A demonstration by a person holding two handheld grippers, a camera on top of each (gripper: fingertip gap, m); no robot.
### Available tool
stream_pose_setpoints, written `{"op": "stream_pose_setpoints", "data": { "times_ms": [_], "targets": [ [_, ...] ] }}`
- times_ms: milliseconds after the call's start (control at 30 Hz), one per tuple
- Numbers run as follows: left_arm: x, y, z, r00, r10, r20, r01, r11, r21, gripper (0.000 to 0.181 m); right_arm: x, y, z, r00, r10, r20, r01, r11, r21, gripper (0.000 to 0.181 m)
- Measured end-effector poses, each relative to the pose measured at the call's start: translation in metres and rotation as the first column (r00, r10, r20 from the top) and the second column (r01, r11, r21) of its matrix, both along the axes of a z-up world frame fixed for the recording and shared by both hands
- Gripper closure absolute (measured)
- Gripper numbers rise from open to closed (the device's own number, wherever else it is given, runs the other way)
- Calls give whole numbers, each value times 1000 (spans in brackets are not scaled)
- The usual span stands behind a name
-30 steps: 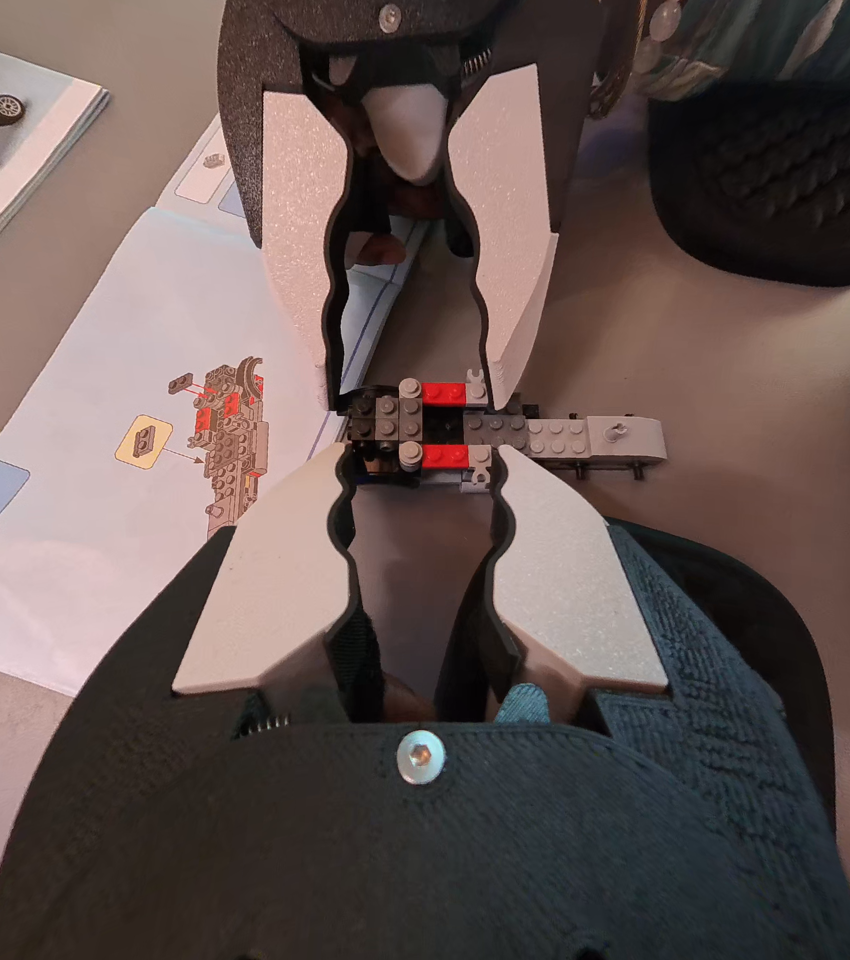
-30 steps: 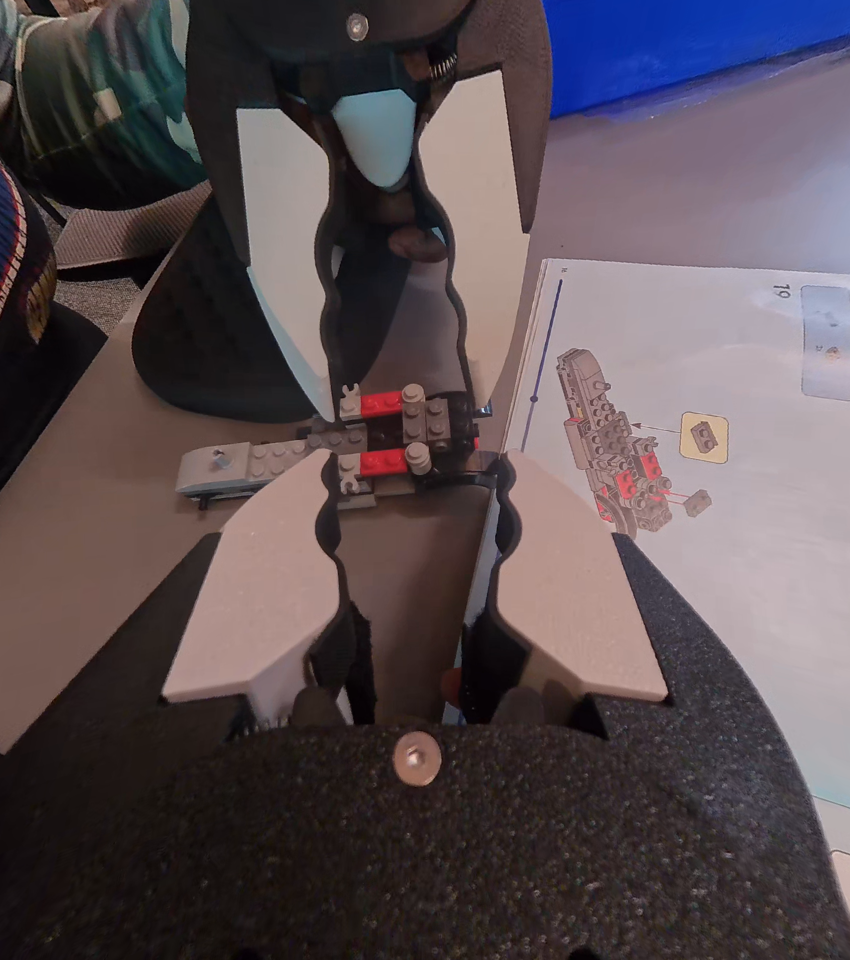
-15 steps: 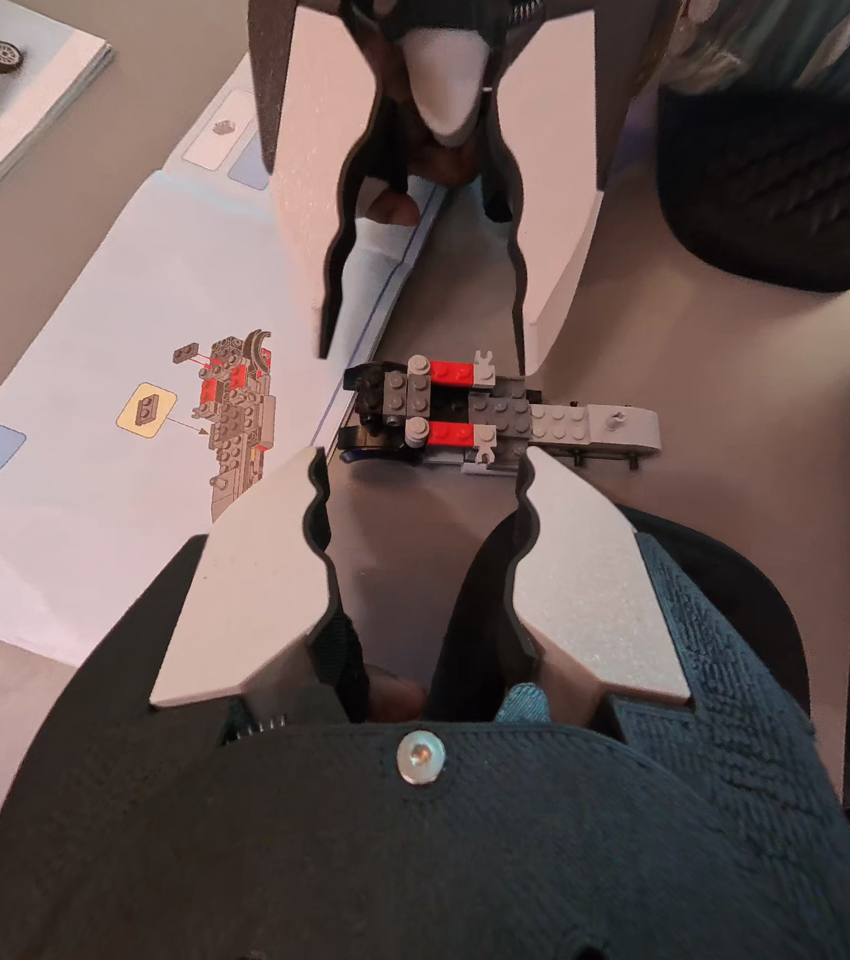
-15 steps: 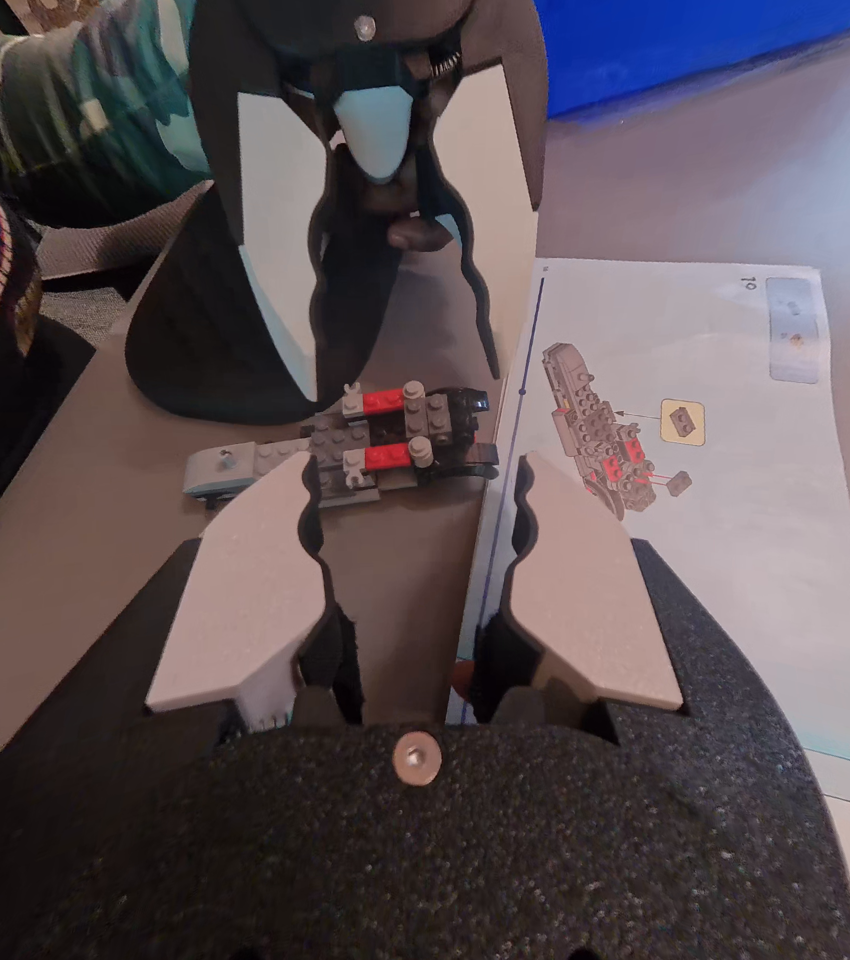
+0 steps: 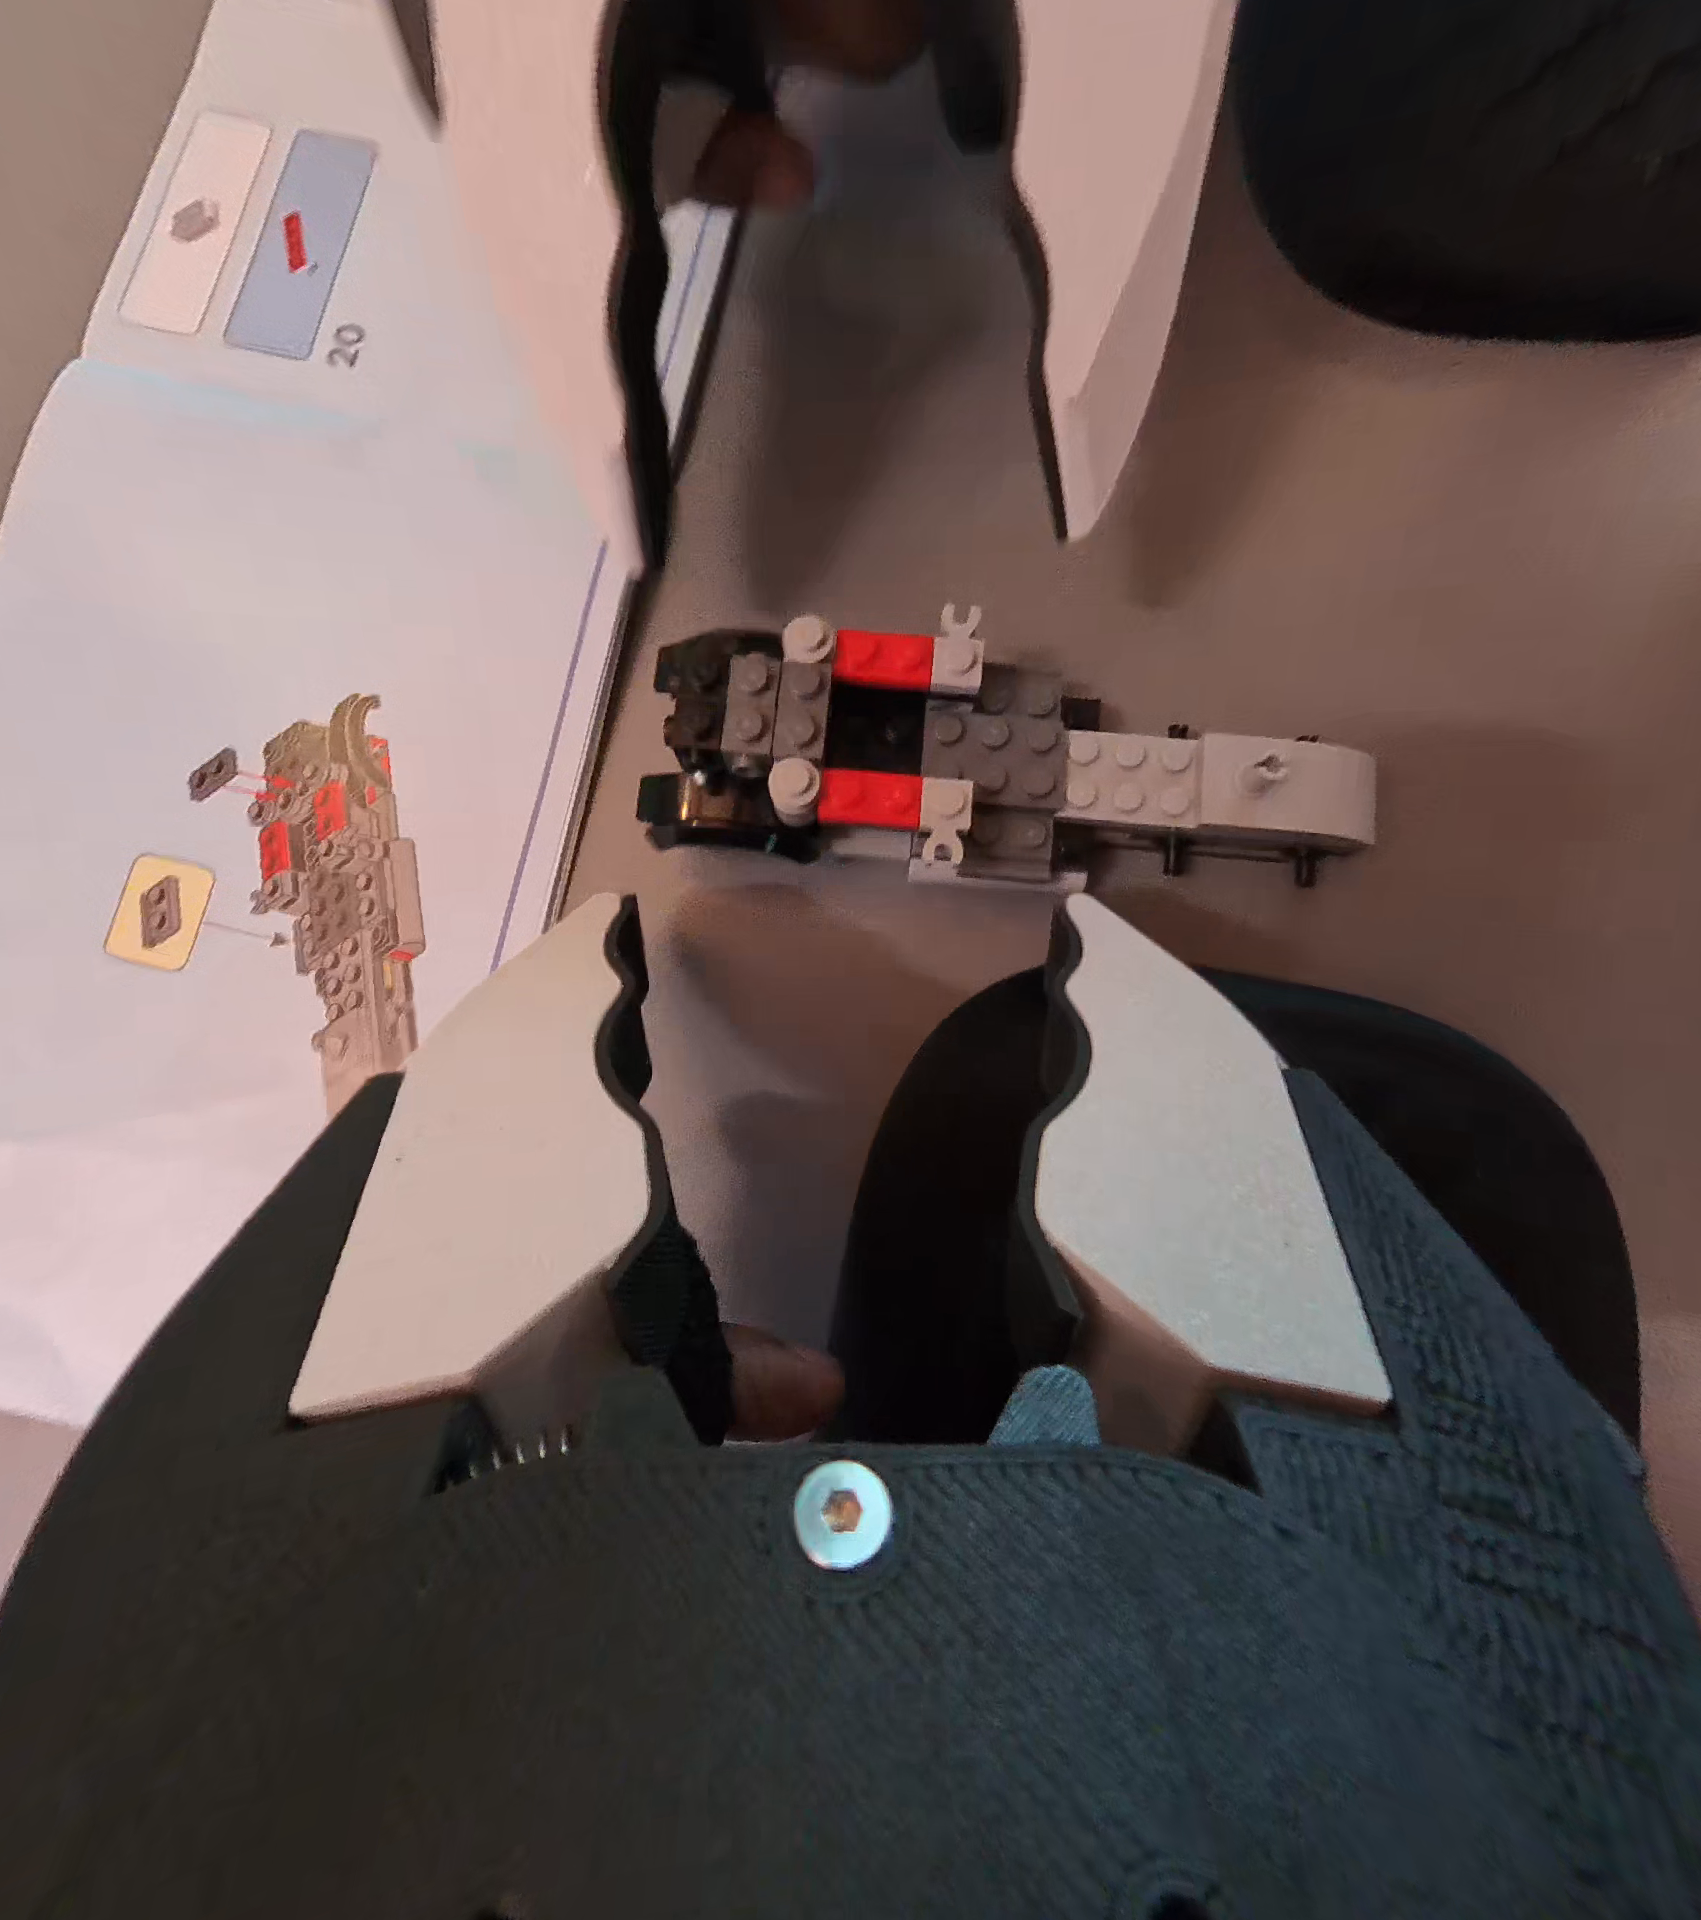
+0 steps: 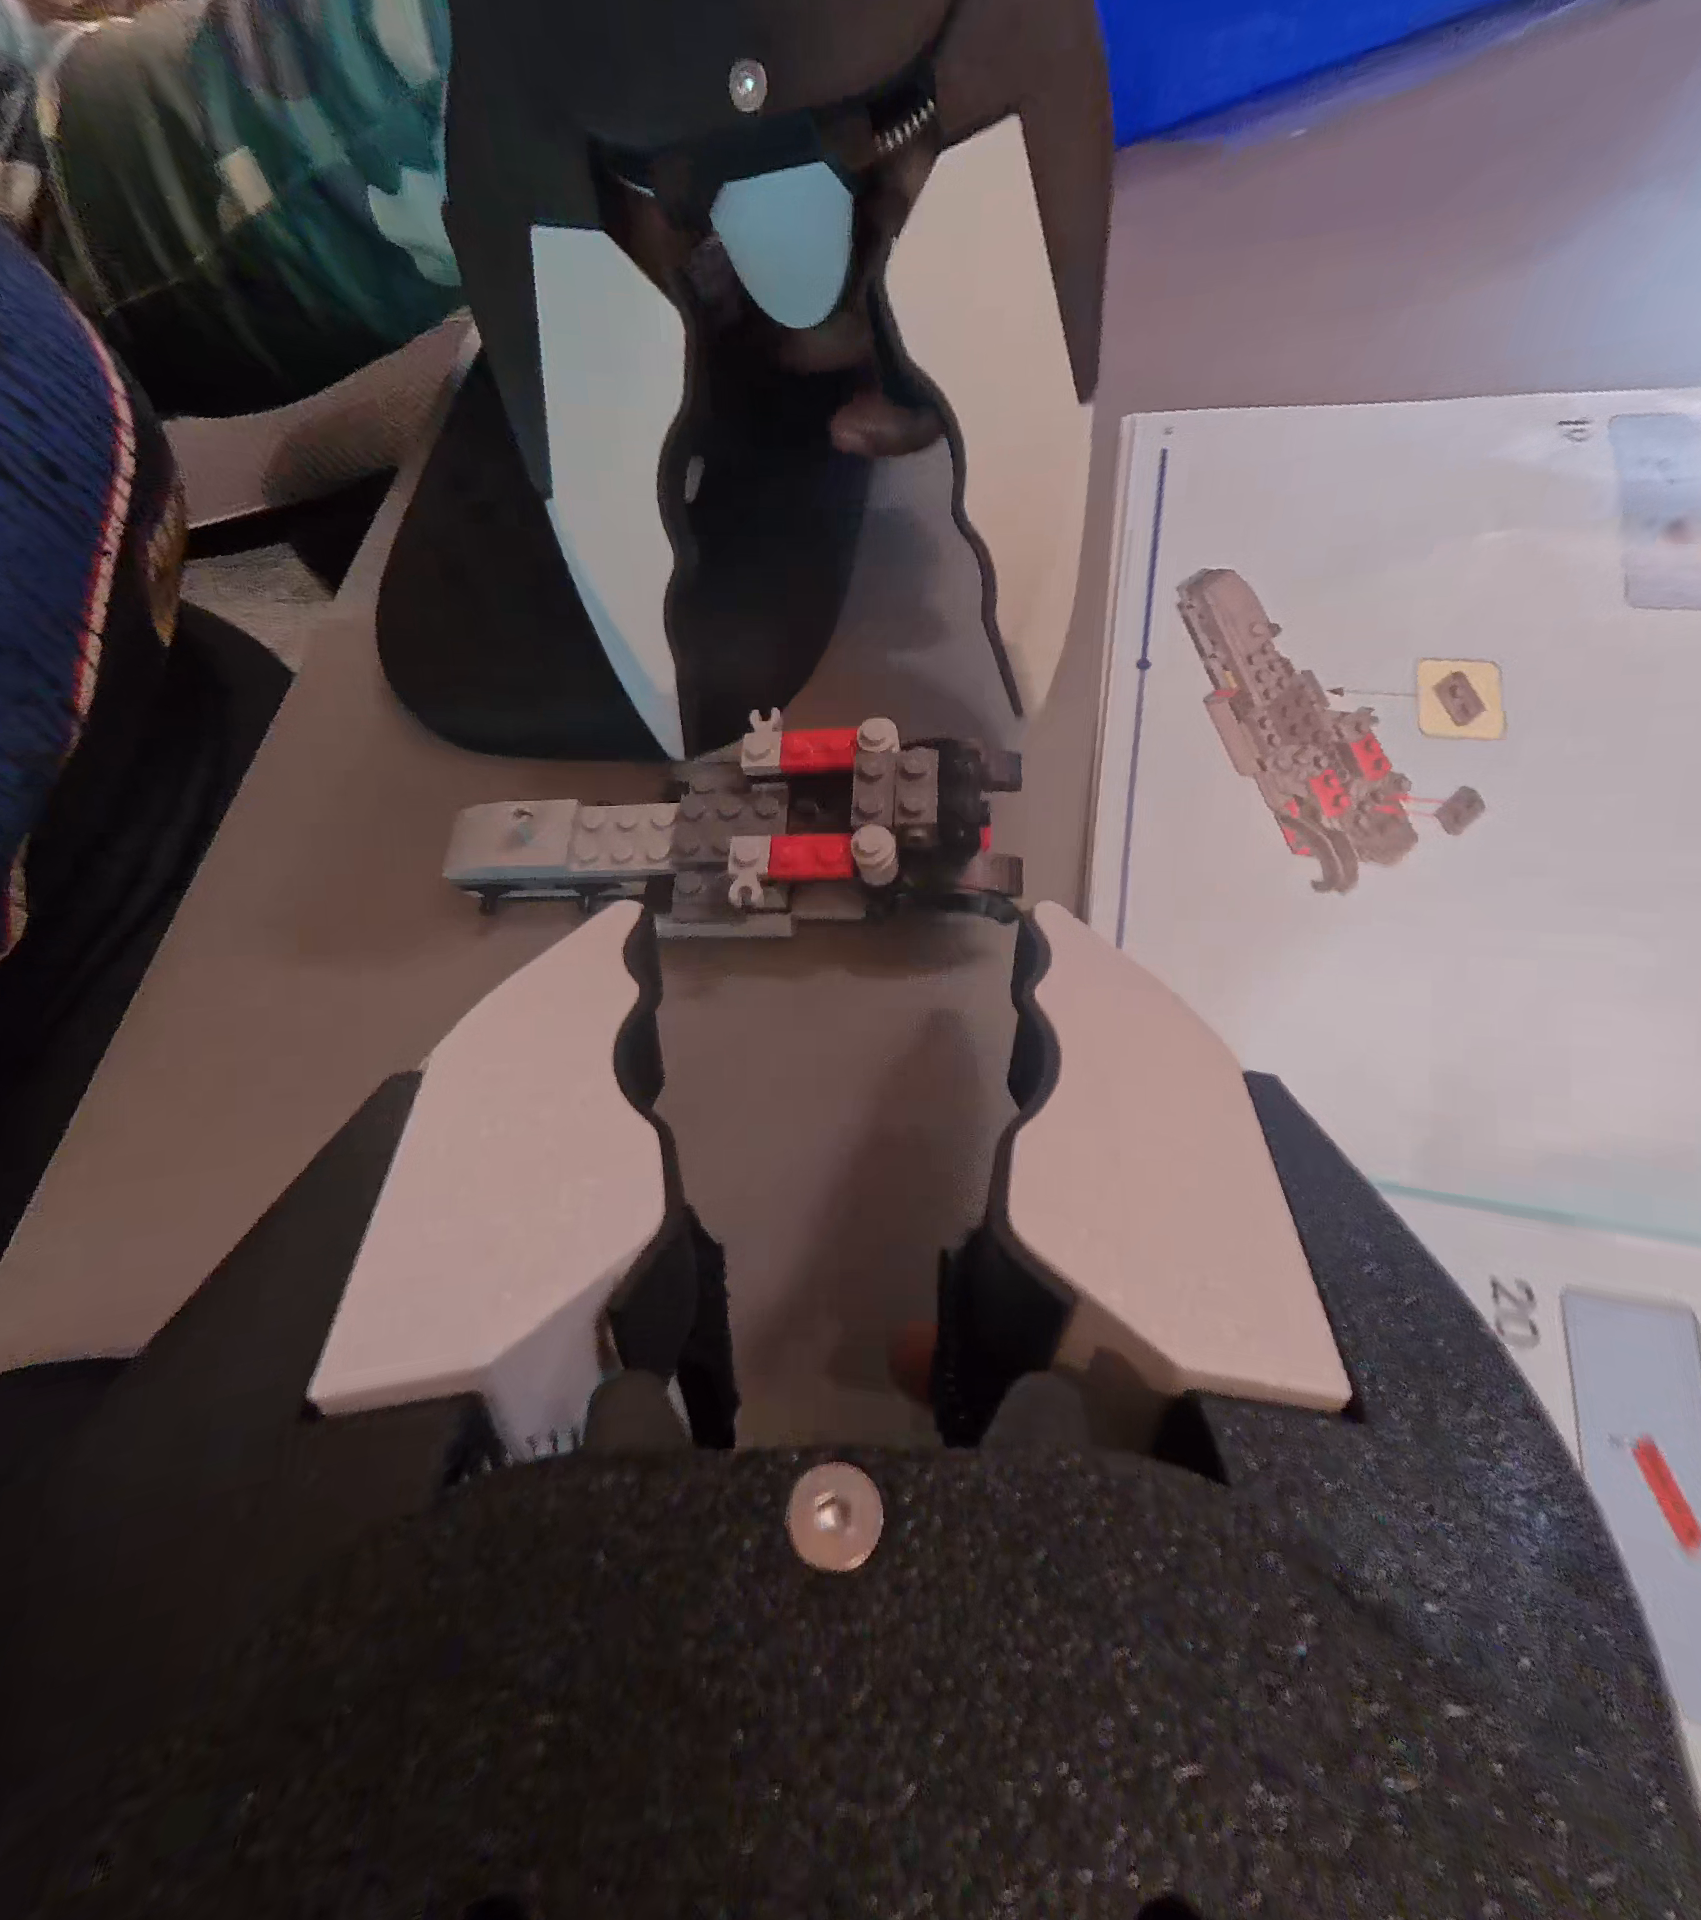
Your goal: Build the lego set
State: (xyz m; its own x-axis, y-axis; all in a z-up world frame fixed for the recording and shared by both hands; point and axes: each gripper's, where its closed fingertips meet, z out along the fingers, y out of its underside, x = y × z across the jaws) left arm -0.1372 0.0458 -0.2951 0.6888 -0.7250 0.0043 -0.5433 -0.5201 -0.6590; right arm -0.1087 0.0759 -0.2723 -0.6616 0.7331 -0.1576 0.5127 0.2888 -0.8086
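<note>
Bare surface (image 5: 1448,582) lies open around the lego model (image 5: 929,743) between the two facing grippers, left gripper (image 5: 846,914) near and right gripper (image 5: 856,540) far in the left wrist view, both with jaws apart, while the instruction booklet (image 5: 202,623) just left and the black chair (image 5: 1511,156) far right hem that gap.

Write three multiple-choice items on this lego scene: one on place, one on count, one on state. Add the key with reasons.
1. Where does the lego model lie?
A. on the booklet
B. on the bare table beside the booklet
C. in the left tongs

2. How many red bricks show on top of the model?
A. two
B. four
C. none

3. What state are the right tongs in?
A. shut on the model
B. shut on nothing
C. open

Key: 1 B, the model sits on the table, just off the edge of the instruction booklet. 2 A, one red brick runs along each side. 3 C, the fingers stand apart, nothing between them.
</note>
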Motion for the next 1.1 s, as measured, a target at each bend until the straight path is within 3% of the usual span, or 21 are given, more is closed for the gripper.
{"op": "stream_pose_setpoints", "data": {
  "times_ms": [100,167,233,367,433,533,633,733,833,1000,1100],
  "targets": [
    [-11,-4,6,997,72,-34,-72,997,-6,114,13,8,3,995,-98,-13,98,992,82,126],
    [-9,-11,12,997,78,-22,-78,997,-5,134,23,3,5,990,-131,-43,135,983,122,141],
    [3,-22,13,999,47,-5,-47,999,-24,144,33,-11,7,989,-132,-64,139,983,116,147],
    [26,-44,7,1000,-24,-17,22,994,-105,154,44,-50,4,988,-152,-31,154,987,52,144],
    [36,-51,5,999,-45,-24,42,991,-125,156,40,-61,0,975,-221,-5,221,973,68,140],
    [51,-59,-2,999,-48,-12,45,982,-185,156,32,-67,-6,935,-356,0,351,922,166,115],
    [69,-57,-4,1000,20,23,-14,971,-237,150,43,-62,-14,911,-410,41,378,871,313,101],
    [92,-42,3,994,73,86,-55,977,-204,150,64,-42,-4,903,-426,50,376,842,386,108],
    [110,-33,22,974,68,217,-38,990,-138,148,82,-22,5,865,-489,109,433,839,329,118],
    [55,-17,46,964,150,218,-167,984,58,148,75,-24,-7,836,-531,136,489,835,251,113],
    [7,-6,54,950,252,184,-285,942,177,121,64,-37,-26,846,-509,156,460,846,269,116]
  ]
}}
